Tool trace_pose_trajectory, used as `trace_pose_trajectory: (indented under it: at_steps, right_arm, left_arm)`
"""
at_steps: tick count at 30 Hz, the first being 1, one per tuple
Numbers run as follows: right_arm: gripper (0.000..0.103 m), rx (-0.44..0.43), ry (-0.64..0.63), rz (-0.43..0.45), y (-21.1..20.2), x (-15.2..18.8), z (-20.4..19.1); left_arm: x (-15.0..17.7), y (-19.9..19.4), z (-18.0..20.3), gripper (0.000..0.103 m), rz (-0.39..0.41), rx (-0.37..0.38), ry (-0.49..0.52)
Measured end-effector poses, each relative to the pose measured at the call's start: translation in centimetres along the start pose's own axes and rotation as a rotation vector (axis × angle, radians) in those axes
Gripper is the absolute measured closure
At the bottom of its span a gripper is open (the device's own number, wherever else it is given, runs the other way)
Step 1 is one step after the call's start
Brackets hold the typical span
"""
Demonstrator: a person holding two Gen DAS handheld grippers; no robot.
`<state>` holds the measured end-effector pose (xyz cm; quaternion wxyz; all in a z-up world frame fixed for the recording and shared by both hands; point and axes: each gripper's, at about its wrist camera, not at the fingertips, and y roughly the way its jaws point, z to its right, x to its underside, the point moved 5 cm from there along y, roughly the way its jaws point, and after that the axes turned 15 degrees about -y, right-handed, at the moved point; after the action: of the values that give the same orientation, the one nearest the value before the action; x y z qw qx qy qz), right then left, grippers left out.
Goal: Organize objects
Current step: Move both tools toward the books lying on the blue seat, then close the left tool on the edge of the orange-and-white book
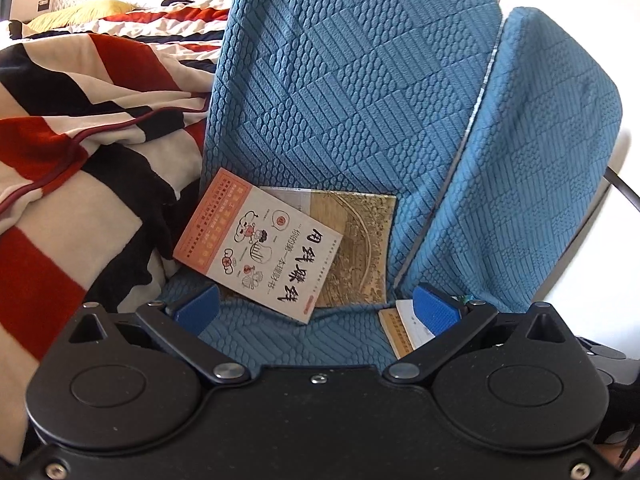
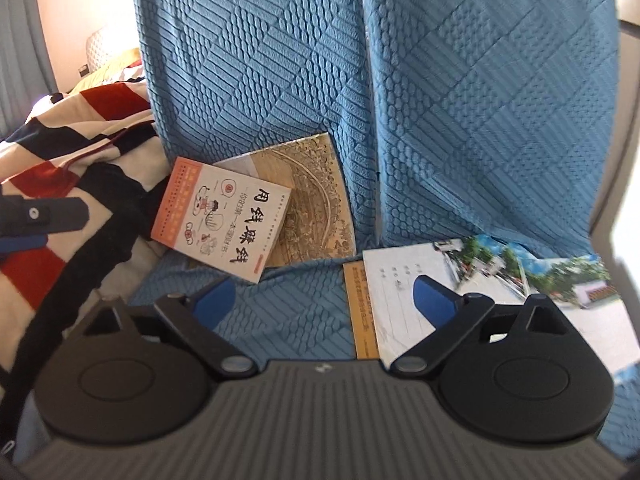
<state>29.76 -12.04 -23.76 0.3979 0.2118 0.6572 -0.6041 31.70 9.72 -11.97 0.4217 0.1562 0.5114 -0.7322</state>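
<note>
A white-and-orange paperback (image 1: pixel 260 240) (image 2: pixel 228 224) leans on a tan, gold-patterned book (image 1: pixel 356 248) (image 2: pixel 312 200) at the back of the blue seat cushion (image 1: pixel 304 336) (image 2: pixel 296 312). To the right lies a white booklet with a photo cover (image 2: pixel 480 288) on top of an orange-edged book (image 2: pixel 362 312); only their corner (image 1: pixel 404 328) shows in the left wrist view. My left gripper (image 1: pixel 316 308) hovers just in front of the paperback, jaws wide and empty. My right gripper (image 2: pixel 324 302) is open too, and its right pad (image 2: pixel 434 300) hangs over the booklet's near edge. The left gripper's fingers (image 2: pixel 52 210) show at the left edge.
Two upright blue textured back cushions (image 1: pixel 352 80) (image 2: pixel 480 100) close off the rear. A rumpled red, black and cream striped blanket (image 1: pixel 80 140) (image 2: pixel 60 140) is heaped against the seat's left side. A yellow pillow (image 1: pixel 88 10) and a grey curtain (image 2: pixel 16 40) lie farther back.
</note>
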Motion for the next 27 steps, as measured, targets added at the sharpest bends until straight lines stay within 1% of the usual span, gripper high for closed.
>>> trace_pose_trajectory:
  at_steps: [1, 3, 4, 8, 11, 17, 19, 23, 27]
  right_arm:
    - [0.014, -0.007, 0.000, -0.004, 0.9, -0.2, 0.2]
    - [0.028, -0.015, 0.002, -0.011, 3.1, -0.5, 0.6]
    - [0.029, -0.020, -0.003, -0.012, 4.0, -0.7, 0.7]
    - [0.030, -0.052, -0.013, -0.011, 7.6, -1.6, 1.1]
    - [0.030, -0.058, -0.015, -0.003, 10.6, -2.2, 1.4]
    - [0.031, -0.056, 0.039, -0.049, 15.9, -2.3, 2.7]
    - [0.031, -0.091, 0.059, -0.063, 17.3, -2.3, 2.9]
    - [0.031, -0.144, 0.055, -0.055, 19.0, -2.2, 2.0]
    - [0.031, -0.241, 0.081, -0.033, 21.2, -2.9, 0.6]
  left_arm:
    - [-0.3, 0.8, -0.2, 0.000, 0.000, -0.007, -0.001]
    - [-1.1, 2.5, -1.1, 0.001, -0.004, -0.018, -0.003]
    - [-1.4, 3.4, -1.6, 0.001, -0.009, -0.021, -0.004]
    - [-2.4, 6.9, -4.1, 0.004, -0.037, -0.050, -0.025]
    - [-2.9, 9.3, -5.9, 0.005, -0.053, -0.082, -0.043]
    - [-3.1, 14.3, -9.2, 0.007, -0.100, -0.128, -0.097]
    - [-3.0, 15.9, -10.2, 0.007, -0.122, -0.144, -0.110]
    - [-2.8, 18.8, -12.1, 0.009, -0.174, -0.169, -0.146]
    - [-2.6, 20.6, -13.7, 0.011, -0.191, -0.181, -0.185]
